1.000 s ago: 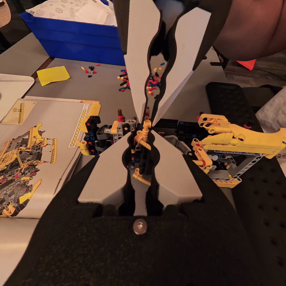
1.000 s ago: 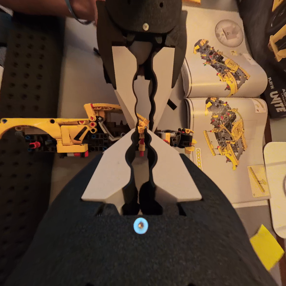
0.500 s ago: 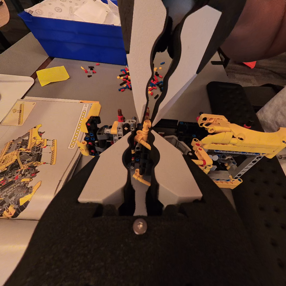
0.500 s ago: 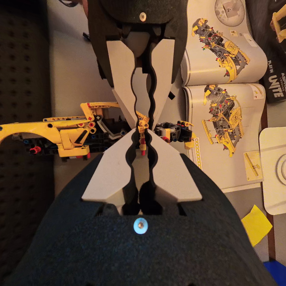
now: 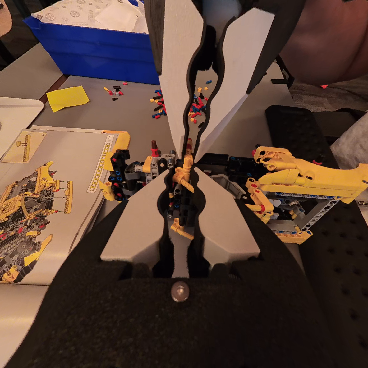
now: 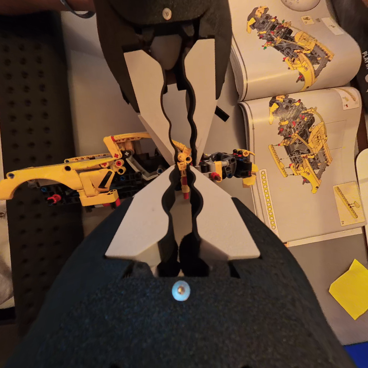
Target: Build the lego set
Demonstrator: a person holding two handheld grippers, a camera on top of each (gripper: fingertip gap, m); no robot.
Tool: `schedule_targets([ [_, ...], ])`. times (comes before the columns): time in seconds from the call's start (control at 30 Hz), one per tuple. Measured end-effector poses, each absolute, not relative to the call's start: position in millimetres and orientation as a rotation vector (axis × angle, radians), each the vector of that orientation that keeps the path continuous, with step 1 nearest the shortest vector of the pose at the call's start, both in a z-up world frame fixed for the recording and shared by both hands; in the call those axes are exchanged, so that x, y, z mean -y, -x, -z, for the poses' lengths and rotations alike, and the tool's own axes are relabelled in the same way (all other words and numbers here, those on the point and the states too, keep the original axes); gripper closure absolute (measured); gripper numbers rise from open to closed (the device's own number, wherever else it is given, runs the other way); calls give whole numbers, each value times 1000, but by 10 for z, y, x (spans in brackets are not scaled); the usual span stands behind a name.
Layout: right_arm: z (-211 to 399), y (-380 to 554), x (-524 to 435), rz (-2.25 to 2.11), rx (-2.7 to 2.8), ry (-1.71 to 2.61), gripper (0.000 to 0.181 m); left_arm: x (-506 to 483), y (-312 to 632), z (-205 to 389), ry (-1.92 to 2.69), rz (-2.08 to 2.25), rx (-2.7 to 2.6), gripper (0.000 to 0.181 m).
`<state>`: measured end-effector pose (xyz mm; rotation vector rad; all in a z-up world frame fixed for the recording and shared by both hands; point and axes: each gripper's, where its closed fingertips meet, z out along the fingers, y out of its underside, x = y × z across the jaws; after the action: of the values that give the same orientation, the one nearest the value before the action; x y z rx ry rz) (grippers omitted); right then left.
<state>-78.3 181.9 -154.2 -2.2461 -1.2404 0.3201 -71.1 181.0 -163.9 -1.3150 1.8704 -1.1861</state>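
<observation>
We count two grippers: left gripper, right gripper. One partly built lego model. One open instruction booklet. One blue bin. One yellow paper note. Two clusters of loose small pieces: a small cluster and a larger pile; single pieces too small to count. Two black perforated mats.

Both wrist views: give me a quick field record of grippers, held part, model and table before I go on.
left gripper: shut on small yellow connector piece
right gripper: shut on the same piece, from the opposite side
model: yellow and black brick vehicle, lying on the grey table
booklet: open instruction booklet beside the model
spares: loose red, blue and black pins before a blue plastic bin
</observation>
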Motion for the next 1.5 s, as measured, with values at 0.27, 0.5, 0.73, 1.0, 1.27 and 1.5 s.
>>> schedule_targets([
  [0.27, 1542, 776, -1822, -394, 1245, 2253, 175, -1814, 716, 1634, 1315, 1188, -1866, 164],
  [0.5, 1543, 763, -1831, -398, 1212, 2246, 175, -1813, 715, 1632, 1317, 1205, -1863, 164],
  [0.73, 1538, 756, -1843, -330, 1233, 2170, 167, -1817, 720, 1629, 1323, 1223, -1852, 164],
  [1.0, 1394, 748, -1737, -309, 1191, 1987, 158, -1816, 723, 1629, 1326, 1249, -1841, 164],
  [1.27, 1432, 587, -1791, -209, 1287, 1958, 156, -1823, 738, 1630, 1328, 1249, -1840, 164],
  [1.5, 1647, 87, -1838, -423, 893, 2119, 149, -1960, 1033, 1631, 1339, 1255, -1862, 165],
])
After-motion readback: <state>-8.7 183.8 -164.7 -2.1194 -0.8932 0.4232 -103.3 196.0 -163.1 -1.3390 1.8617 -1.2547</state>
